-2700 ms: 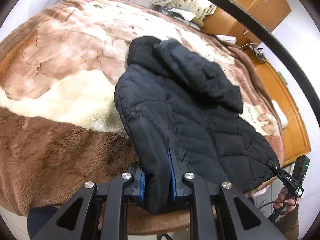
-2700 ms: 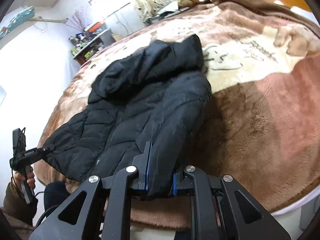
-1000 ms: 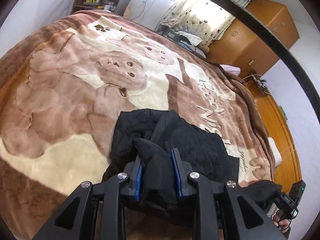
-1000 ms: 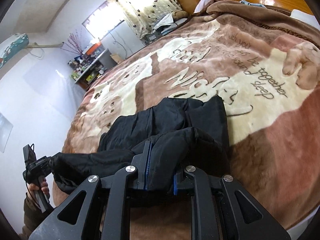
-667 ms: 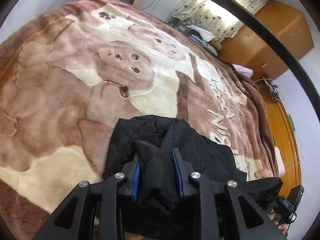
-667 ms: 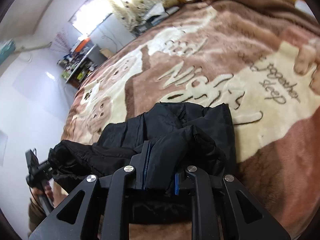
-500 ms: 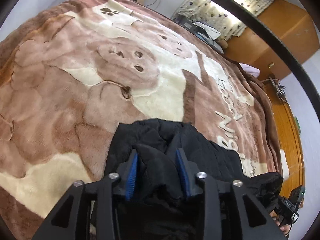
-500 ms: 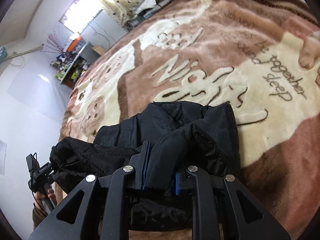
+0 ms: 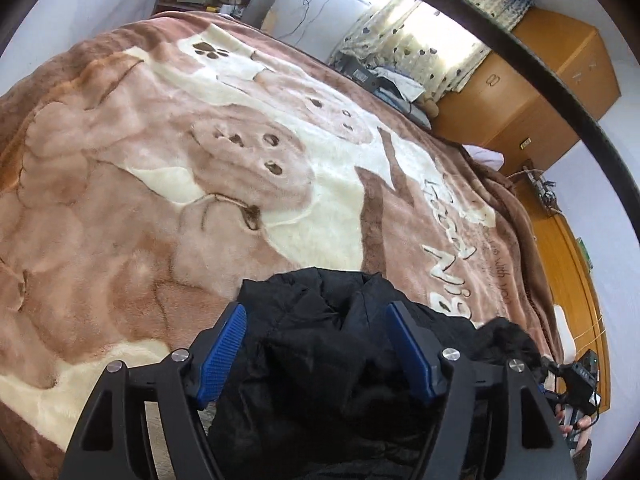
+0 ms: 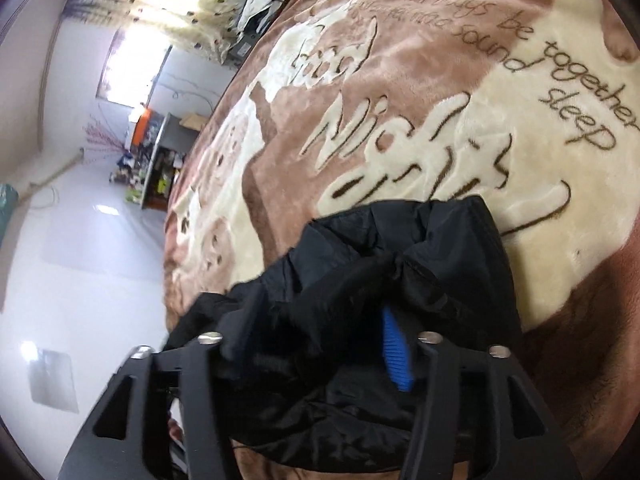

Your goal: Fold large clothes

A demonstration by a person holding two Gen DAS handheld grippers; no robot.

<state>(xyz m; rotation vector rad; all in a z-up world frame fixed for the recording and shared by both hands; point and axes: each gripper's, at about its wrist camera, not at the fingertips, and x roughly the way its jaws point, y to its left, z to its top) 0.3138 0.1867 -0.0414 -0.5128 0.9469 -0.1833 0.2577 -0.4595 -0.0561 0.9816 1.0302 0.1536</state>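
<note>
The left gripper [image 9: 316,336] is opening, its blue-padded jaws spread wide and clear of the black quilted puffer jacket [image 9: 340,360] bunched between them on the brown plush bed blanket [image 9: 160,200]. The right gripper [image 10: 312,344] is likewise opening, rolled to one side, with jacket folds draped loosely over one finger. Only the left wrist view shows a hand [image 9: 576,436] gripping the other device.

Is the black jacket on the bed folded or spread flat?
Folded: the black jacket lies doubled in a bunched heap on the blanket, layers overlapping, not spread out.
</note>
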